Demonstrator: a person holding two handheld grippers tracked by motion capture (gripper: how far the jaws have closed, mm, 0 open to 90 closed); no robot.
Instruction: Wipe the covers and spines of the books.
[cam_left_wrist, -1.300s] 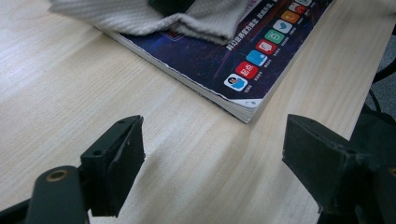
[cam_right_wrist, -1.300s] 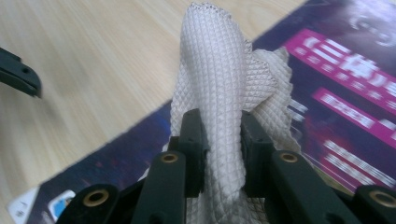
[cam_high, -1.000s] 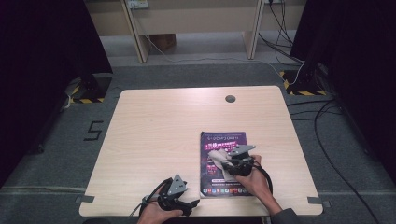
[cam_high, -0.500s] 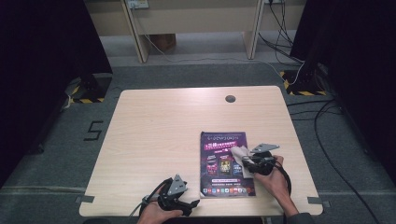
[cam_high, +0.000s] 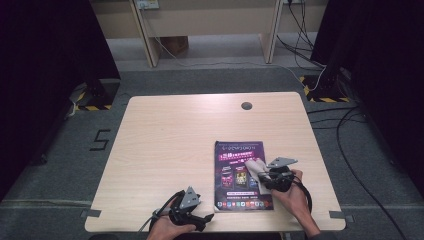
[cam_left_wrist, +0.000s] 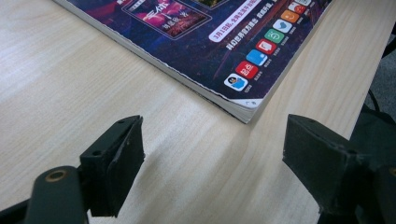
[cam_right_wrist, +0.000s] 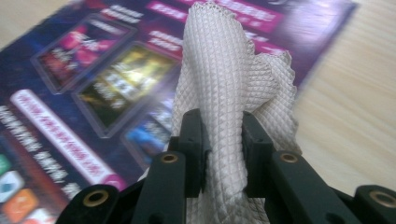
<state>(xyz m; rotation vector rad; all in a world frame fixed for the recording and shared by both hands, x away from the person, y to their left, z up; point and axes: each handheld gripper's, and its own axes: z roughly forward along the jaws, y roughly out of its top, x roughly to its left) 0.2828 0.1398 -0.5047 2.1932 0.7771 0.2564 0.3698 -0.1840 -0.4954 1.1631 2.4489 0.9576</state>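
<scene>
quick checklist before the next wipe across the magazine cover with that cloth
1. Grip: right gripper pinches the white waffle-weave cloth between both jaws: ok.
2. Cloth over the purple glossy magazine: ok.
3. Cloth pressed flat on the cover: cannot tell.
4. Magazine lies fully on the pale wooden table: ok.
5. Left gripper open, holding nothing, so the magazine is not held down: not ok.
</scene>
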